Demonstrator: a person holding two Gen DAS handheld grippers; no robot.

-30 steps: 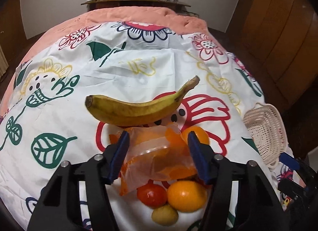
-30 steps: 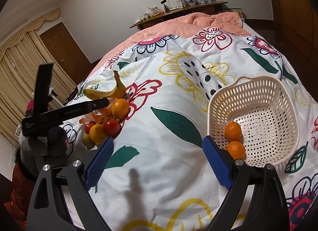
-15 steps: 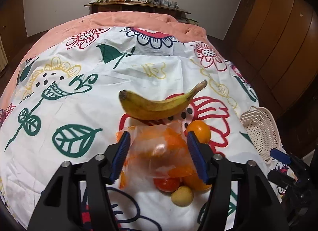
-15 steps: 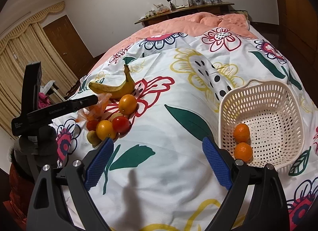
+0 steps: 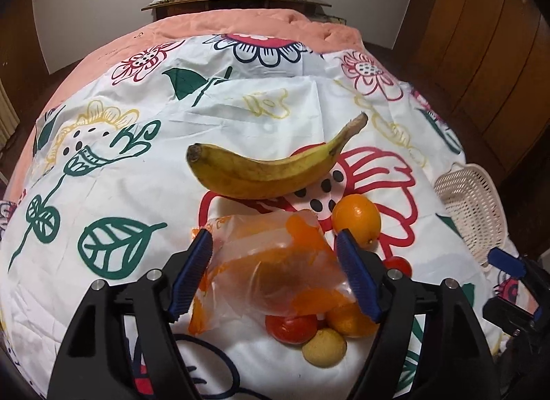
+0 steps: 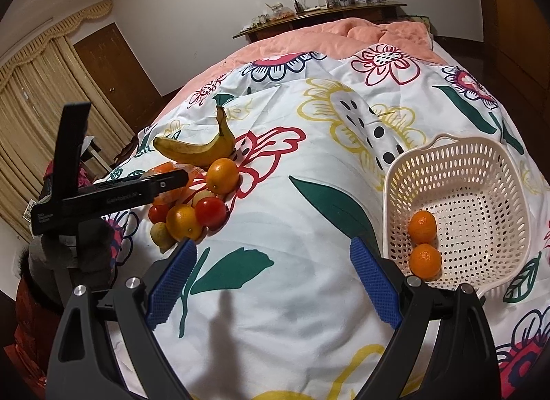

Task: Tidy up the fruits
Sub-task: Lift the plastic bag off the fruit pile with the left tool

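- Left claw (image 5: pixel 275 272) jaws, just opening, straddle the orange plastic bag (image 5: pixel 271 269), seemingly loose between them
- Right claw (image 6: pixel 271 283) gapes empty; next, basket (image 6: pixel 457 159) another fruit

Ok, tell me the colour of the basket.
The basket is cream-white perforated plastic, clearest in the right wrist view, with two oranges inside.

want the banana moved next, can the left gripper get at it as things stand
Probably not directly. The left gripper has just been opening, but the orange plastic bag sits between its fingers, and the banana lies beyond it. Lifting over the bag should free the way.
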